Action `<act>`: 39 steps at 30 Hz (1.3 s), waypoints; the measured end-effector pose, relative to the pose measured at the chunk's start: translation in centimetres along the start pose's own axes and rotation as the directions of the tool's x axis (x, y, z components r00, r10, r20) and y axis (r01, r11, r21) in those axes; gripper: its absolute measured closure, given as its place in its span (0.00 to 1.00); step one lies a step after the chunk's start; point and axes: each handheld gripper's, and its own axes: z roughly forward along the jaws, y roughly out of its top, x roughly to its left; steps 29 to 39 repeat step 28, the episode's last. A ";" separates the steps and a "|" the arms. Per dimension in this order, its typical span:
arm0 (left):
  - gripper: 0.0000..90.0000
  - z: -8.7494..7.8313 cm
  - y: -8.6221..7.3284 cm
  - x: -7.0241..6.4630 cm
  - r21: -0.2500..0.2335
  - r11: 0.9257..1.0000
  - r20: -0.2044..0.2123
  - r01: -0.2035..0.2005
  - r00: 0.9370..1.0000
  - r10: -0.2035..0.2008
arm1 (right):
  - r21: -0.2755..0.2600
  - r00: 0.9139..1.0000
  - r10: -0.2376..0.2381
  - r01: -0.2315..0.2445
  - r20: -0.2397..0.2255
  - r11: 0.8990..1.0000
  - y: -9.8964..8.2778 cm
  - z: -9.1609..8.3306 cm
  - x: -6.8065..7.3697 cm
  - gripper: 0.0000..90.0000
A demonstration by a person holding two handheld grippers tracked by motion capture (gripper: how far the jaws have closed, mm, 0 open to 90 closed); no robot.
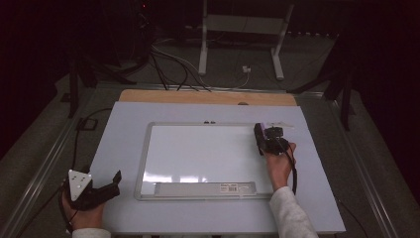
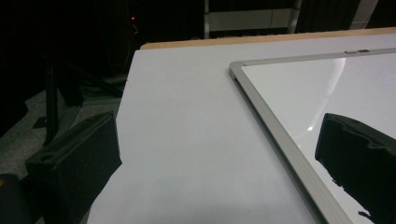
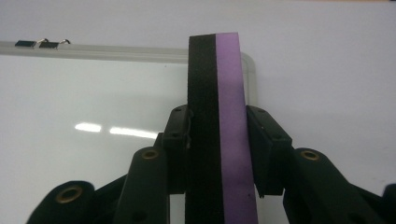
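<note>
Over board corner: right claw (image 3: 218,140) clenched on black-and-purple foam eraser block (image 3: 219,116), above silver-framed whiteboard (image 1: 148,148).
Desk edge: left claw (image 1: 111,183) released, jaws apart.

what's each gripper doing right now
left gripper: open, empty.
right gripper: shut on the black-and-purple foam eraser block.

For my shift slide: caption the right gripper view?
Right gripper clamps a black-and-purple eraser upright over the whiteboard's corner.
</note>
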 end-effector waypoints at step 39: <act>0.01 -0.4 0.3 -0.2 -0.028 1.000 -0.003 -0.002 1.000 0.001 | -0.286 0.983 -0.076 0.025 -0.168 0.958 -9.9 -10.8 -6.1 0.10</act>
